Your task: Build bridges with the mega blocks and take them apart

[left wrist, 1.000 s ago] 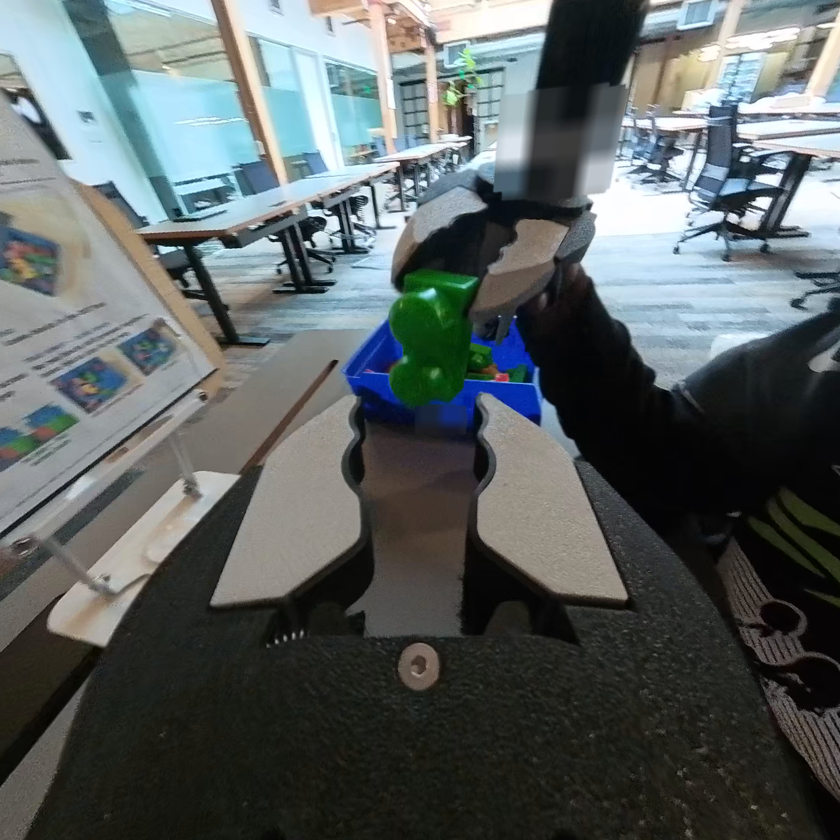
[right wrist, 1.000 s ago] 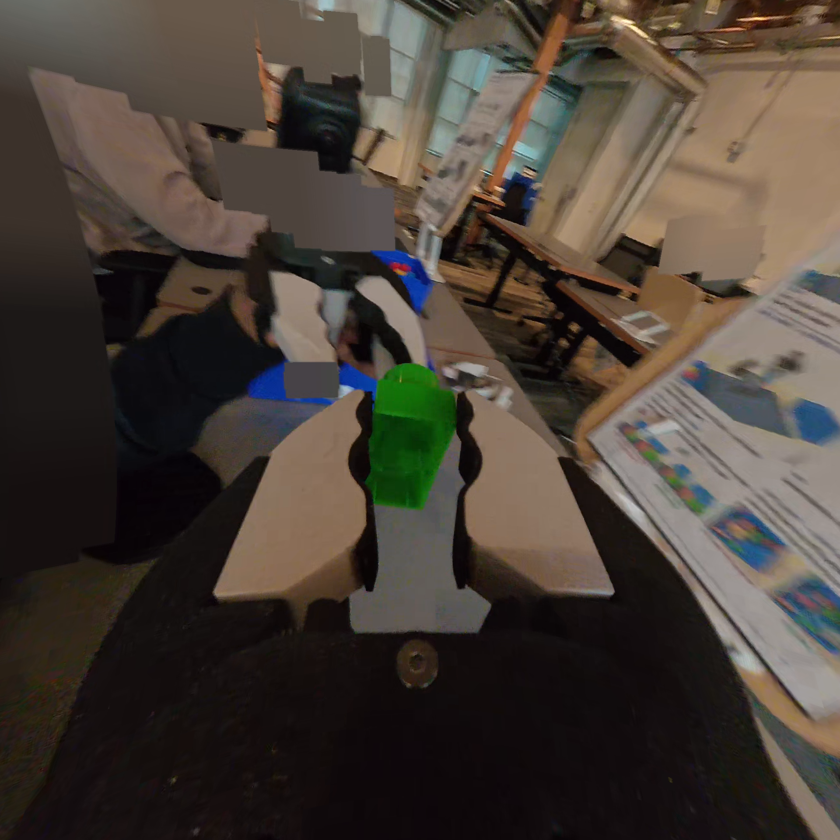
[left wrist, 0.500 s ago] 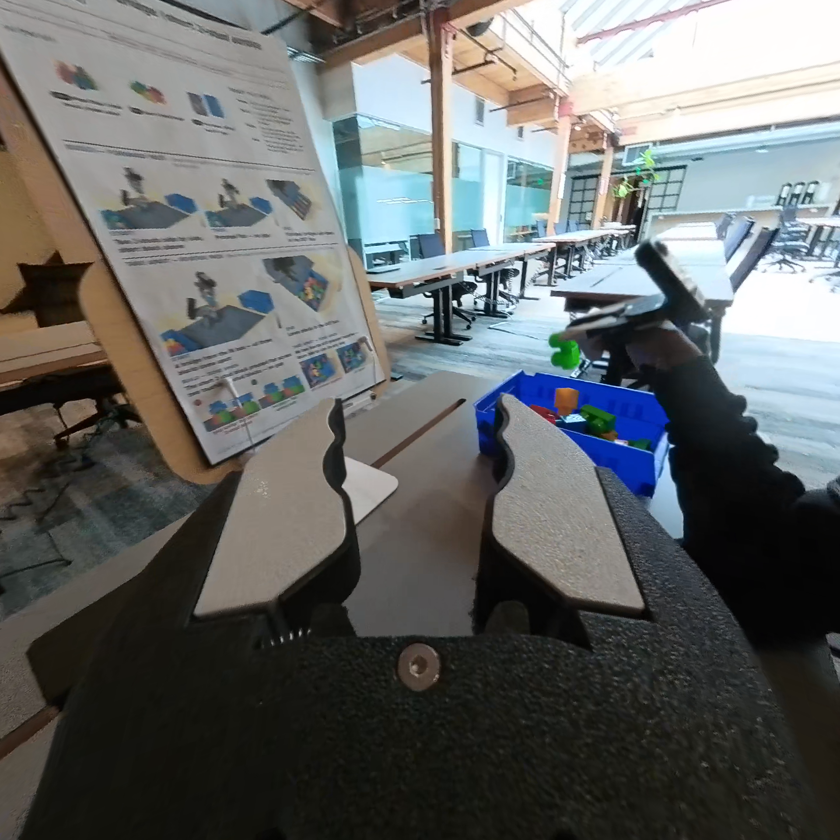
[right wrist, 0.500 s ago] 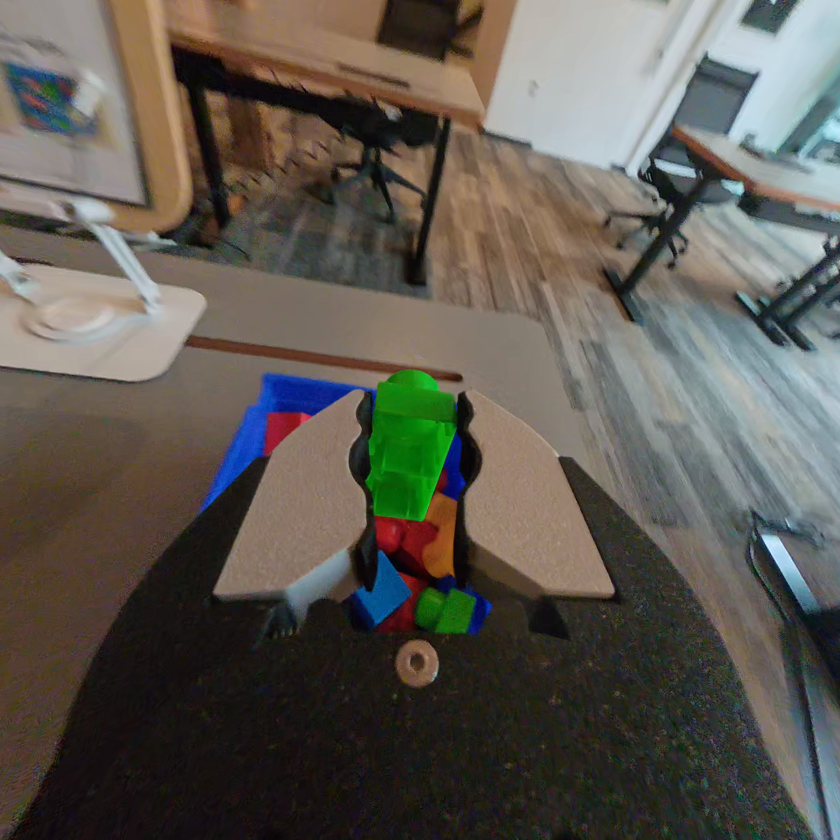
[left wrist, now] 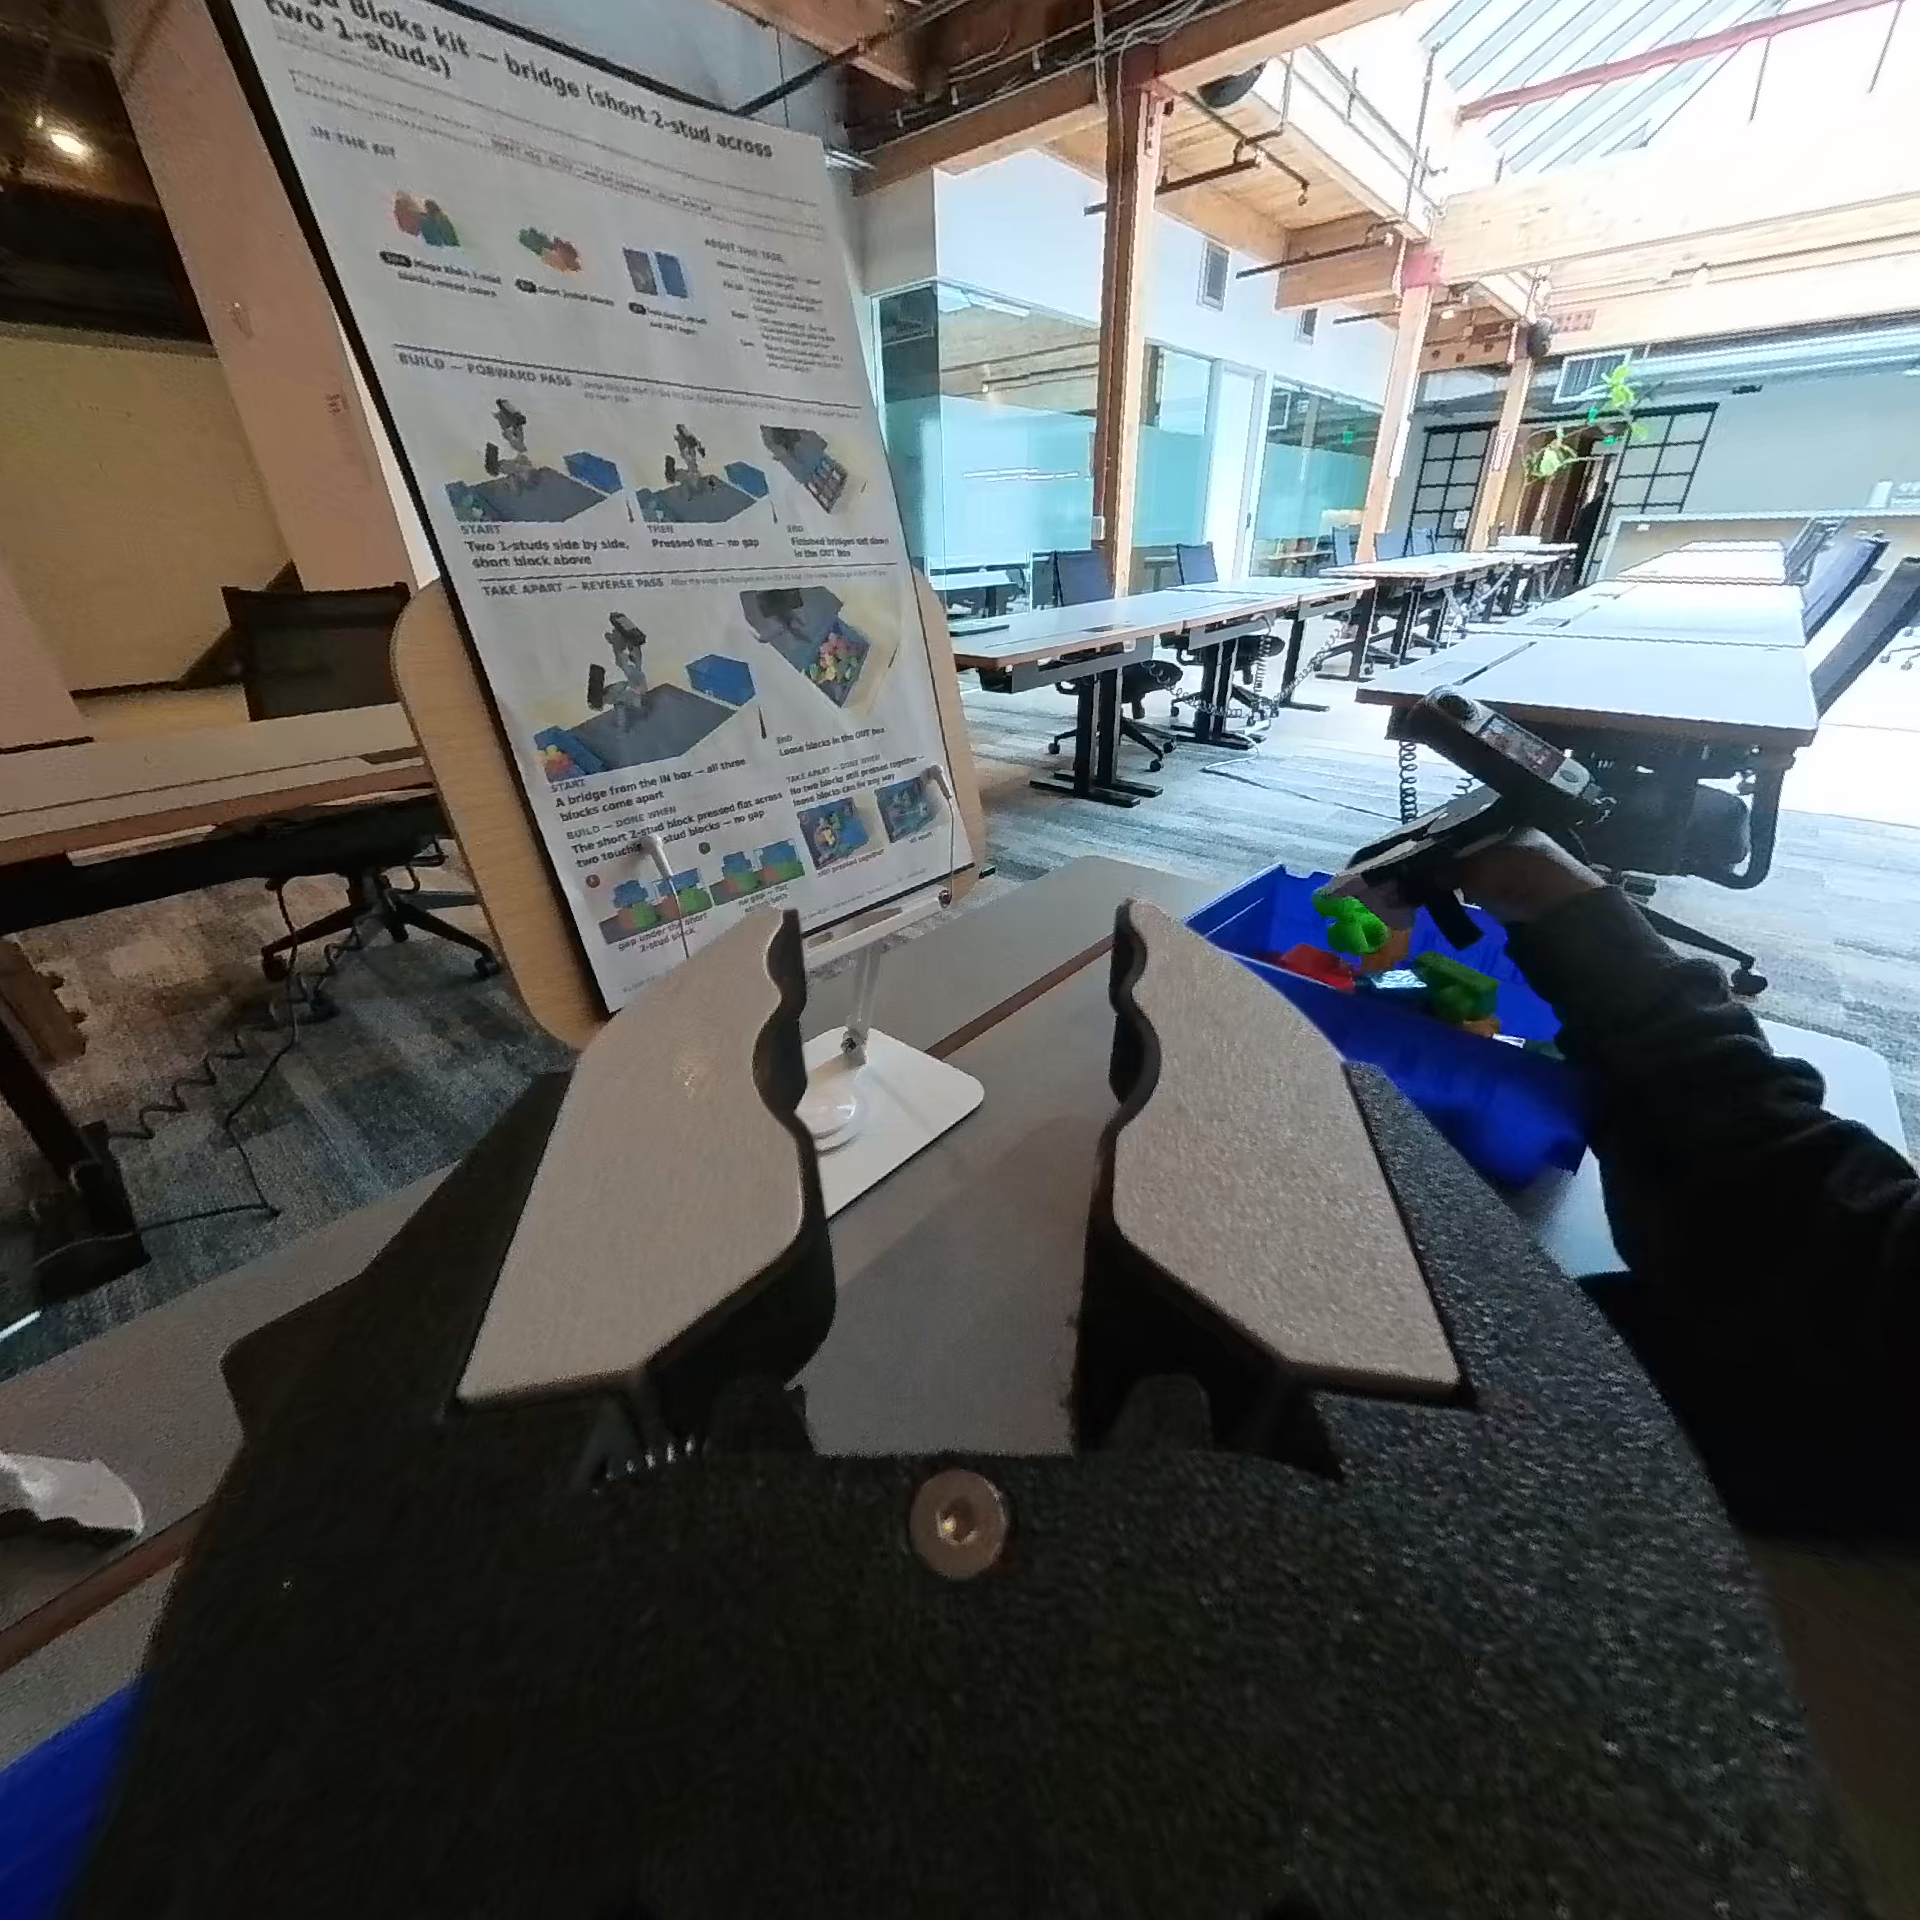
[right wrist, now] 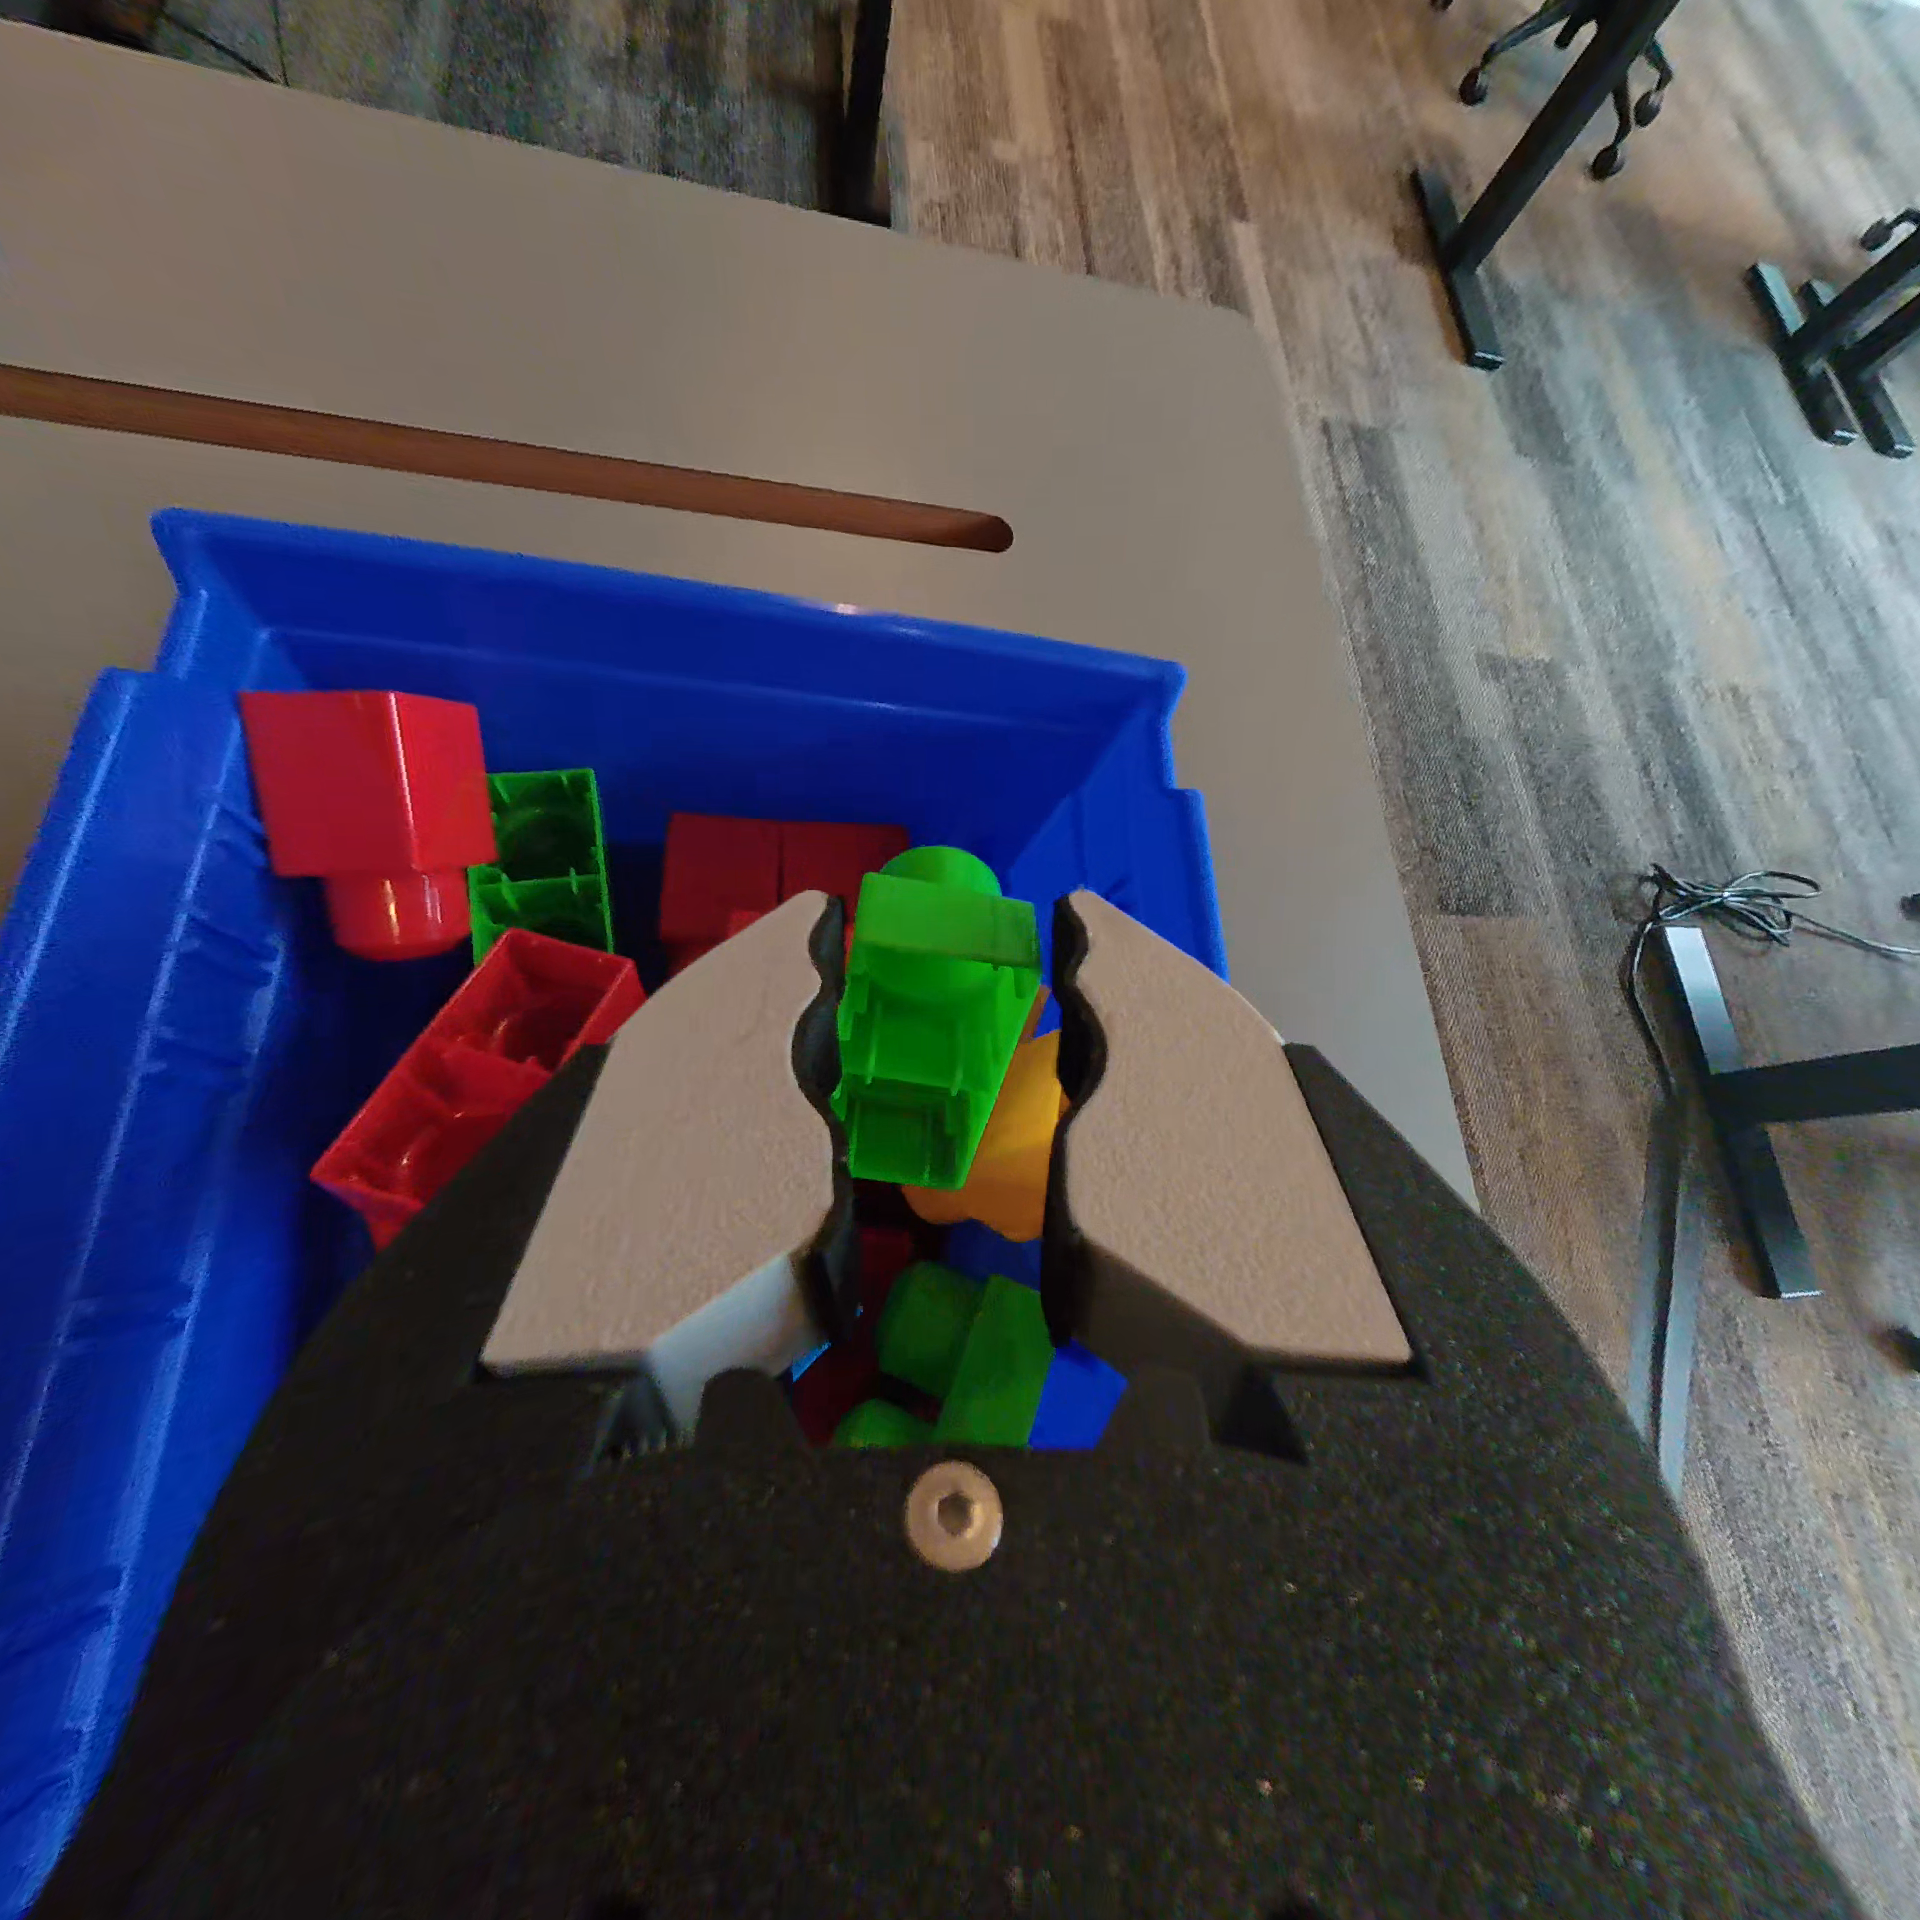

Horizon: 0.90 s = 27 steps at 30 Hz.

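My right gripper (right wrist: 948, 914) is shut on a green mega block (right wrist: 935, 1029) and holds it over the blue bin (right wrist: 665, 613), just above the loose blocks. The bin holds red blocks (right wrist: 364, 790), a green block (right wrist: 540, 862), an orange block (right wrist: 1013, 1153) and more green ones (right wrist: 966, 1351). My left gripper (left wrist: 956, 935) is open and empty above the grey table (left wrist: 935, 1299). In the left wrist view, the right gripper (left wrist: 1361, 883) shows far right with the green block (left wrist: 1351, 925) over the bin (left wrist: 1434, 1081).
An instruction board (left wrist: 623, 520) on a white stand base (left wrist: 904, 1101) stands ahead of the left gripper. A brown slot (right wrist: 499, 457) runs across the table behind the bin. The table's right edge (right wrist: 1340, 727) drops to the floor. Another blue object (left wrist: 52, 1818) shows at the lower left. Some 60 cm of space lies between my two pairs of fingers.
The right gripper carried the green block from in front of the left gripper down over the blue bin. The left gripper swung toward the instruction board and its jaws stand wider.
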### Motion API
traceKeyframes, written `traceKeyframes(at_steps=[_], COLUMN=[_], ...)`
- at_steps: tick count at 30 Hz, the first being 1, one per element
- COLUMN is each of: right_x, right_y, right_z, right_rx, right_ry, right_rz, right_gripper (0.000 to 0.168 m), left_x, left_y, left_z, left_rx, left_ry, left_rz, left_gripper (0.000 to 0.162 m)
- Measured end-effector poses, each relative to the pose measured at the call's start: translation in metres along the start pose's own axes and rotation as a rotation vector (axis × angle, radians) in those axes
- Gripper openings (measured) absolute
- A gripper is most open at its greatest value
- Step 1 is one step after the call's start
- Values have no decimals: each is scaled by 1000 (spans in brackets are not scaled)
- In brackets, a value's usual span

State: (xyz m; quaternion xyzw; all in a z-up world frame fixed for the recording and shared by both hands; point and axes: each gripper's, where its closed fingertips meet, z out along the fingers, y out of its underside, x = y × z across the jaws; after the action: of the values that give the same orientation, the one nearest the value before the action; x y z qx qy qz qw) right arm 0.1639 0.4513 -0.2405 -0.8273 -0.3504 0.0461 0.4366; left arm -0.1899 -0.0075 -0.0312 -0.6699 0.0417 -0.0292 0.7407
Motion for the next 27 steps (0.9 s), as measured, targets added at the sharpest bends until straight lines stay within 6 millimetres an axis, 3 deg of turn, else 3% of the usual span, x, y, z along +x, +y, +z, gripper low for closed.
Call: traceKeyframes(at_steps=[3,9,14,19,27], right_x=[-3,-15,-28,-35,-41], right_y=[-4,-20,-40,-46,-52], right_z=[-4,-27,-51,-59,-71], right_rx=[11,28,89,94,106], right_ry=[-19,-40,-45,-39,-33], right_rz=[6,-36,-92,-131,-166], right_gripper=[53,63,63,64,64], left_x=[-3,-17,-57,-97,-157], left_y=[2,6,20,40,103], left_z=[-1,-13,-42,-78,-125], left_rx=[-14,-48,-145,-264,-529], left_ry=[-14,-83,-308,-523,-788], left_rz=[5,1,45,52,-53], left_gripper=[57,57,56,53,53])
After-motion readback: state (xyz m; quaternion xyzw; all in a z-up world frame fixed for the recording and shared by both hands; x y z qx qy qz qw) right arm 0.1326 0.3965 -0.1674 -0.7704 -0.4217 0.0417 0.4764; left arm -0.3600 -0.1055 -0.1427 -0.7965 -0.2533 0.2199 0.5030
